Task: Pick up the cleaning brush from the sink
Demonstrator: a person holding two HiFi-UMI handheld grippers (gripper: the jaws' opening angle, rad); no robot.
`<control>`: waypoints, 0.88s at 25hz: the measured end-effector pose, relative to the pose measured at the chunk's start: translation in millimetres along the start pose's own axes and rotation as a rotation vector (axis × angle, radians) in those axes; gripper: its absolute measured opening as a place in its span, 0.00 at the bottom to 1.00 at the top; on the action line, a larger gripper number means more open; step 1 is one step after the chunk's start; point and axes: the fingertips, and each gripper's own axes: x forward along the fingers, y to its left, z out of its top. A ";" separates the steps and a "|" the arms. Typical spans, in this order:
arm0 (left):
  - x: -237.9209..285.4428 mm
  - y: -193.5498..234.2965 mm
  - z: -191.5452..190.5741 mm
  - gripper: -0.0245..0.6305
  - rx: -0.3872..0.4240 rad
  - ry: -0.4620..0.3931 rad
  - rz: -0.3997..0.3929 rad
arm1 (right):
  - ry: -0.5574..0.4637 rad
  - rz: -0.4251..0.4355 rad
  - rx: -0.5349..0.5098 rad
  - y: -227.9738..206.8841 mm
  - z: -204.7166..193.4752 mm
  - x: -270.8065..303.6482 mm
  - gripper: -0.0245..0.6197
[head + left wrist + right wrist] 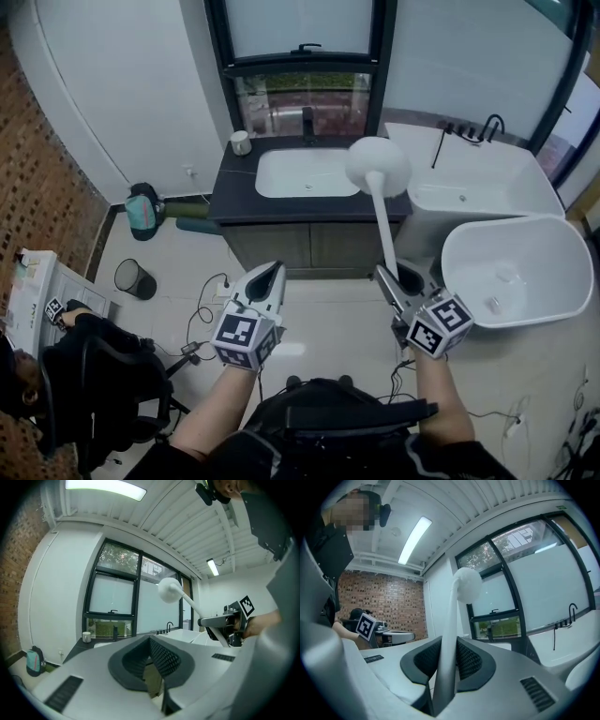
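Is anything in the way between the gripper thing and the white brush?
No, nothing is in the way. The right hand-held gripper already has its jaws closed on the long handle of the white round-headed cleaning brush. The brush sticks up in the air, lifted clear of the white sink.

Bright, even light from window [305,37] and ceiling strip light [414,538]; gripper views bulge, corners vignetted dark.

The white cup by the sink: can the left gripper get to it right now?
Probably yes, after a step forward. The cup stands alone on the dark counter, and nothing blocks the way from the left gripper. Its jaws are together, so they must open first.
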 end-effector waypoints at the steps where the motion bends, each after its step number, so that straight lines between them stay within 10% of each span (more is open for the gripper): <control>1: -0.3 -2.5 1.2 0.02 0.008 -0.005 -0.005 | -0.003 -0.001 0.001 0.0 0.6 -1.4 0.13; 22: -10.6 -26.6 -2.6 0.02 0.052 -0.016 -0.046 | 0.010 -0.009 0.009 5.0 -8.3 -11.9 0.13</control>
